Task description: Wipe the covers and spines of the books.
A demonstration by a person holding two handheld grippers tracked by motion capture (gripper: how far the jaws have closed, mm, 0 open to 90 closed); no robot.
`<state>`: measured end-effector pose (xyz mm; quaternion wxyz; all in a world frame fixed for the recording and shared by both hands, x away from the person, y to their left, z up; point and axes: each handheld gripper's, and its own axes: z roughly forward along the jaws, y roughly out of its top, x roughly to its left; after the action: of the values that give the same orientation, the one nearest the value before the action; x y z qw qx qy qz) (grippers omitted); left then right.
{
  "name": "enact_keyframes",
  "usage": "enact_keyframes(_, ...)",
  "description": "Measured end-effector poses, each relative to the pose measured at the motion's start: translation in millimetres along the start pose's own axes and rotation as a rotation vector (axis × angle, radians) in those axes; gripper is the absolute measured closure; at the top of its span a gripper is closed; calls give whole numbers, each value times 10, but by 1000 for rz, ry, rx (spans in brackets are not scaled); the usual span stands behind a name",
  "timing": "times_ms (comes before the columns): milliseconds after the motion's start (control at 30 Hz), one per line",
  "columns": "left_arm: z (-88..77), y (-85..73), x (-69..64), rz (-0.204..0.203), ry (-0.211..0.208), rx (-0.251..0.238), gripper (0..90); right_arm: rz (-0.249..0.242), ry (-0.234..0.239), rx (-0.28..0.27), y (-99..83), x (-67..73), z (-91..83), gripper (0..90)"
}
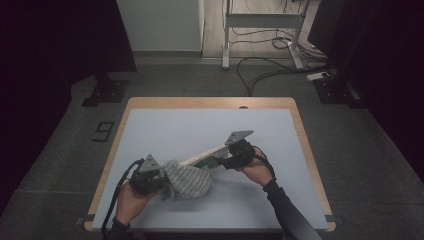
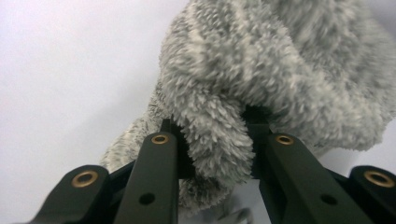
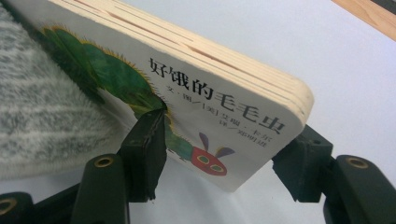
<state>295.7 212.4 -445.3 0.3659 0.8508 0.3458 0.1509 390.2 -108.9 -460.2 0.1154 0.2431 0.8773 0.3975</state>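
Board book, stiff and thick-paged, sits clamped at its corner in our right gripper. Our left gripper pinches the soft, limp fleece cloth at a fold

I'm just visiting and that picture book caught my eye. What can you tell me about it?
The board book has thick, pale, rounded-cornered pages and a white cover with a green caterpillar, red face and Chinese title. It is closed and tilted, gripped across its thickness by the right tongs. Its far end meets the fuzzy grey cloth above the blue-grey table.
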Motion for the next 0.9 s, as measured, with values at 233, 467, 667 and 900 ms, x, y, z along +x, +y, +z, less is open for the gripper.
enact_keyframes(233,-103,18,59,-5,-6,-11,729,0,-2,-2,-5,3,-2,380)
enact_keyframes(467,-214,-82,298,-63,24,7,727,1,-3,-5,-9,3,-2,384)
enact_keyframes(667,-320,-88,489,-94,64,19,727,2,-3,-6,-10,3,-2,384)
enact_keyframes(900,-394,-23,672,-117,110,34,726,4,-2,-9,-14,1,-1,384)
